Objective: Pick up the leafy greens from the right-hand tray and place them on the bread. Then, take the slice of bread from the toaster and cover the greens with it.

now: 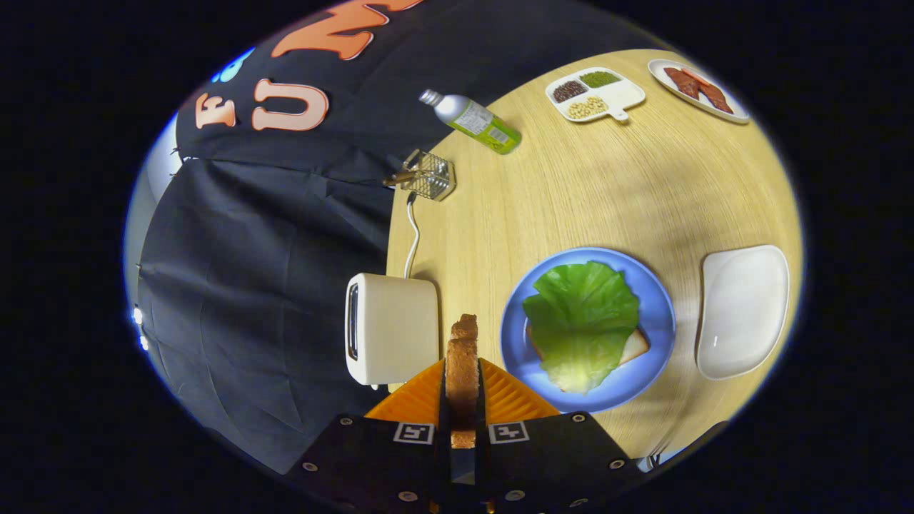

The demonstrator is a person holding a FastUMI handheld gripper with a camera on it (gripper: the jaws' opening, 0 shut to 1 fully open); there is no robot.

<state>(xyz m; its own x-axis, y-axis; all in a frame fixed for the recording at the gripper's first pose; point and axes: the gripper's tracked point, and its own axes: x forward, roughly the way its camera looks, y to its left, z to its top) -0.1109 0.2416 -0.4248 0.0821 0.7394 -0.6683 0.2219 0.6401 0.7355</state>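
My gripper (462,385) is shut on a slice of toasted bread (463,360), held edge-on between both fingers above the table. Just left of the fingers stands the white toaster (393,328), its slot facing the booth wall. To the right of the fingers sits a blue plate (646,300) with a green lettuce leaf (582,321) lying over another bread slice (634,346), whose corner pokes out from under the leaf. Beyond the plate to the right is an empty white tray (742,310).
On the round wooden table (571,193), farther off, lie a green-labelled bottle (475,121) on its side, a small wire holder (428,175), a divided white dish (595,96) of beans and seeds, and a white plate (703,89) with reddish-brown meat slices. The toaster's white cord (413,239) runs toward the holder.
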